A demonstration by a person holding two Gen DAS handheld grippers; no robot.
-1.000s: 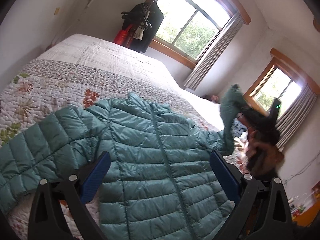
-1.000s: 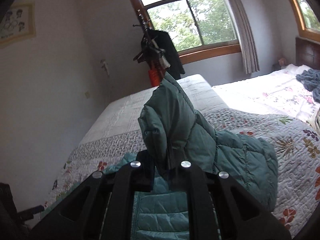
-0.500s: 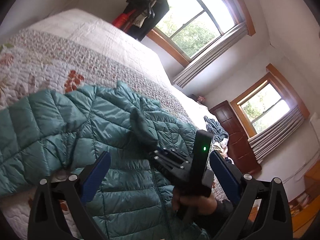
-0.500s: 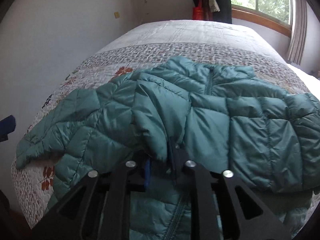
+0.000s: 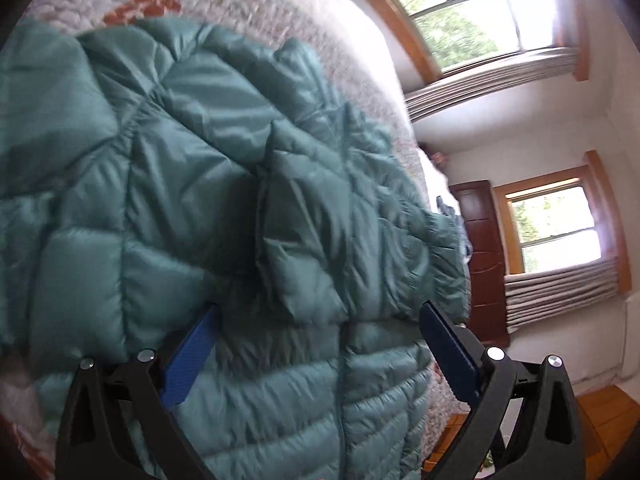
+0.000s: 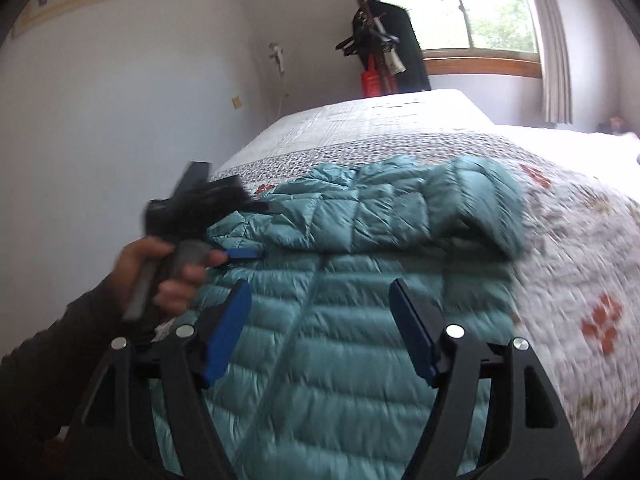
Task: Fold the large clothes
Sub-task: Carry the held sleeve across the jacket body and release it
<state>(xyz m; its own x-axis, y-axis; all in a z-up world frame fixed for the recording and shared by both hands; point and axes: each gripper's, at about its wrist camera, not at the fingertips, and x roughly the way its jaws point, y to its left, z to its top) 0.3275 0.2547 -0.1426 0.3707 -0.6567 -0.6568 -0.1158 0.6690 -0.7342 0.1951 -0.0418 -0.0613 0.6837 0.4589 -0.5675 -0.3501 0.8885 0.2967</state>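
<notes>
Lying front-up on the quilt, the teal puffer jacket has its zip running down the middle, and one sleeve is folded across the chest, its cuff end near the zip and its bend at the jacket's edge toward the window. In the left wrist view the same sleeve lies across the jacket's upper body, with the quilt showing beyond the collar.

Right gripper hovers over the jacket's lower half, its blue pads spread wide with nothing between them; the zip line passes under the gap. Left gripper is likewise spread wide above the jacket, empty, its pads on either side of the zip just below the folded sleeve. From the right wrist view the left gripper shows at the jacket's side away from the window, held in a hand with a dark sleeved arm behind it; one blue pad is visible over the jacket's shoulder area, and whether it touches the cloth I cannot tell.

Beyond the quilt, a coat rack with dark clothes stands beside the window. Both views are motion-blurred.
</notes>
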